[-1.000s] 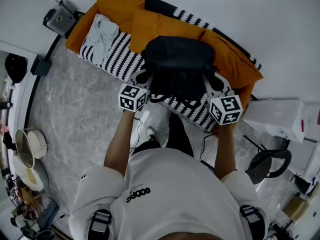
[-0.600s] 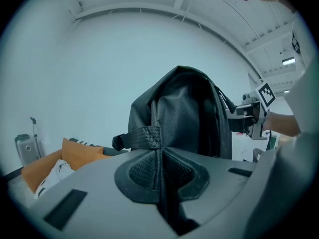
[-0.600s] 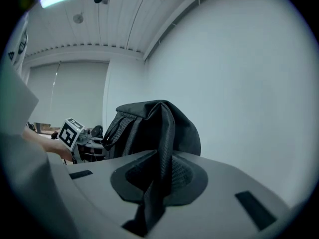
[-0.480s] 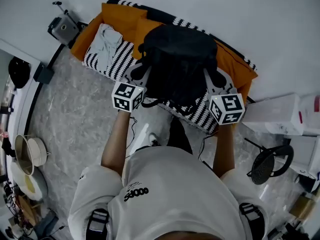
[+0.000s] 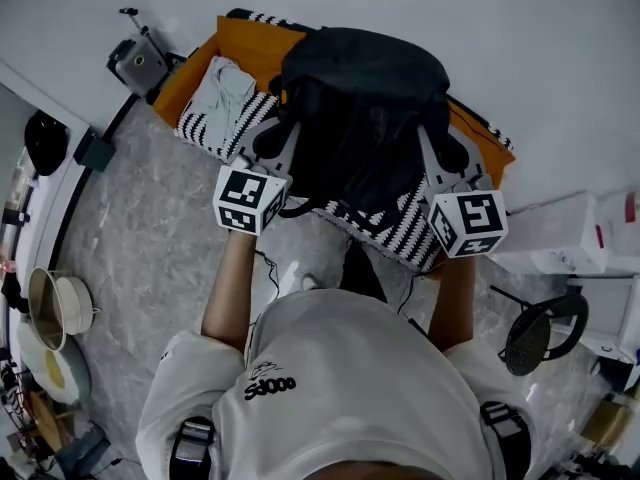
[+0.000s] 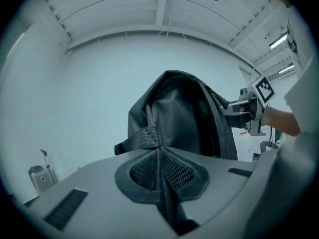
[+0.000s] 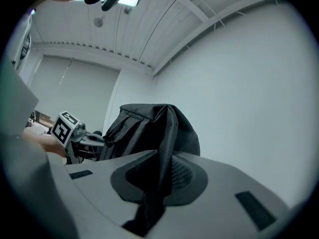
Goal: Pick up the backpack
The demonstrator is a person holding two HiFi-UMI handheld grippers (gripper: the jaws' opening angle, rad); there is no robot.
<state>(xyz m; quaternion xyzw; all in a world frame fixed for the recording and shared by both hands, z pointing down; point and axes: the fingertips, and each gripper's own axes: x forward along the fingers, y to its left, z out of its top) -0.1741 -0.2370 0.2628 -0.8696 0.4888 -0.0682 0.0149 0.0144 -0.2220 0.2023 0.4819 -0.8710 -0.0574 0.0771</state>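
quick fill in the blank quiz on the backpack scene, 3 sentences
1. The number of grippers holding the backpack is ____.
2. The left gripper is shut on a webbing ____ of the backpack.
3. The cushions on the striped sofa below are coloured ____.

Missing words: two; strap; orange

Backpack [image 5: 360,108] higher above the striped sofa [image 5: 395,230] than a second ago, left claw [image 5: 288,136] and right claw [image 5: 437,146] likewise.
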